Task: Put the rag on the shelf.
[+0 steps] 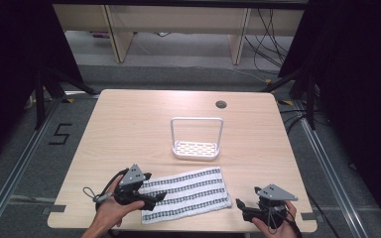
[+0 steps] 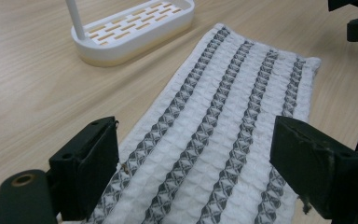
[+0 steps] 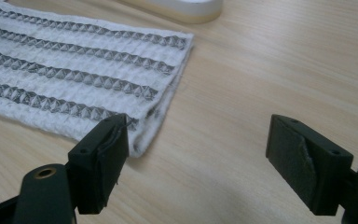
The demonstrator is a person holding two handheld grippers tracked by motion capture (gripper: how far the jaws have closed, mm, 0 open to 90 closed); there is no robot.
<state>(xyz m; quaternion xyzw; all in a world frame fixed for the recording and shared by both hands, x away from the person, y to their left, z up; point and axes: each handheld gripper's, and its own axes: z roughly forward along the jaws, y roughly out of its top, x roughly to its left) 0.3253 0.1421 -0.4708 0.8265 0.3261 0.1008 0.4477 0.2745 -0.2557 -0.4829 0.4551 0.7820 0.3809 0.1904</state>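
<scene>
1. We see the striped towel (image 1: 186, 194) lying flat on the table (image 1: 129, 129), its near end between our left gripper's (image 2: 193, 163) spread jaws, unpinched.
2. Our right gripper (image 3: 196, 154) stands wide open beside the towel's corner, holding nothing.
3. Both hands hold low at the table's near edge, pointing inward.
4. A white rack (image 1: 197, 148) stands beyond the jaws.
</scene>
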